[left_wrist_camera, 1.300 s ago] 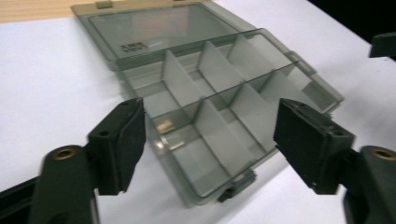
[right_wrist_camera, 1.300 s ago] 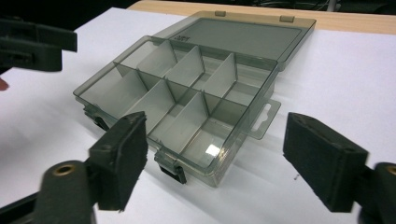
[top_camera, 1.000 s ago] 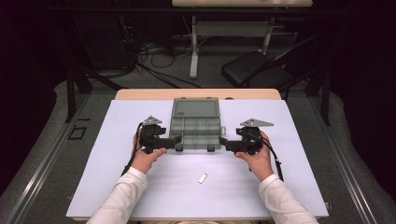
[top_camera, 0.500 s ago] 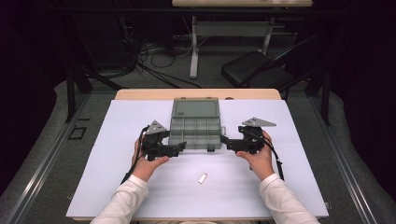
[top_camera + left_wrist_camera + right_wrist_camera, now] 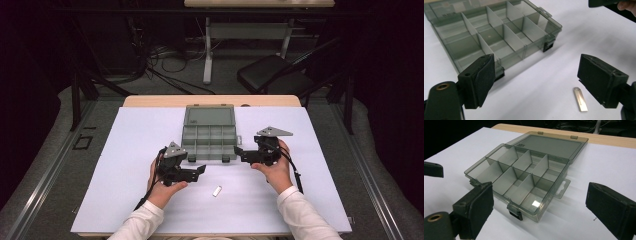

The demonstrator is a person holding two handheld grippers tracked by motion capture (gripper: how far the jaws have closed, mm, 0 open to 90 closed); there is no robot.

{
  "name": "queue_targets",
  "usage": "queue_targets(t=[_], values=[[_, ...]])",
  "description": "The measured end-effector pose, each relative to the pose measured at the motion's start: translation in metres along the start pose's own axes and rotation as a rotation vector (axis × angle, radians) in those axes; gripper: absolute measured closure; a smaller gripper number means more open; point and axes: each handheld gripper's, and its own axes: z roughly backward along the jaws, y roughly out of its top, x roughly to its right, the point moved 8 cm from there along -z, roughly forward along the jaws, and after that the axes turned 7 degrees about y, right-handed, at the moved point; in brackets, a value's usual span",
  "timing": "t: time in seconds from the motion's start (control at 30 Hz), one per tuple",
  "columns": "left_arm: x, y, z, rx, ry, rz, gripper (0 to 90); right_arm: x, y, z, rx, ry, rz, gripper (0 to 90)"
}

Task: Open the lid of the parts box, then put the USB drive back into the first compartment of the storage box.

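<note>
The left gripper (image 5: pixel 200 170), jaws wide, is hovering near the small metal piece (image 5: pixel 217 191) lying in front of the open organizer box (image 5: pixel 209 136), and this thin flat piece is probably risking to slip from the jaws
</note>
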Motion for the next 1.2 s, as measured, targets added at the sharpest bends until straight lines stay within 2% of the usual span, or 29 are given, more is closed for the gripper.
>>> queue_targets(t=[0.17, 0.3, 0.37, 0.5, 0.73, 0.87, 0.93, 1.13, 1.2], values=[[0.006, -0.004, -0.001, 0.001, -0.005, 0.010, 14.9, -0.001, -0.002, -0.001, -0.009, -0.003, 0.001, 7.5], [0.007, -0.006, -0.002, -0.009, -0.006, 0.001, 15.0, -0.001, -0.002, -0.001, -0.013, -0.004, 0.000, 7.5], [0.008, -0.008, -0.003, -0.011, 0.012, 0.001, 15.1, -0.002, -0.003, -0.002, -0.017, -0.003, 0.000, 7.5], [0.010, -0.010, -0.003, -0.016, 0.015, 0.003, 15.1, -0.002, -0.004, -0.003, -0.025, -0.006, 0.006, 7.6], [0.017, -0.012, -0.003, -0.023, 0.000, 0.010, 15.7, -0.001, -0.004, -0.003, -0.023, -0.004, 0.001, 7.6], [0.023, -0.015, -0.005, -0.036, -0.011, 0.026, 20.4, -0.002, -0.005, -0.003, -0.030, 0.004, -0.009, 7.7], [0.030, -0.018, -0.007, -0.046, -0.021, 0.029, 28.2, -0.004, -0.005, -0.004, -0.031, 0.006, -0.003, 7.7], [0.040, -0.022, -0.008, -0.059, -0.019, 0.010, 42.1, -0.005, -0.004, -0.003, -0.025, 0.008, 0.004, 8.2], [0.042, -0.022, -0.009, -0.059, -0.023, 0.008, 43.6, -0.005, -0.005, -0.004, -0.032, 0.008, 0.000, 8.7]])
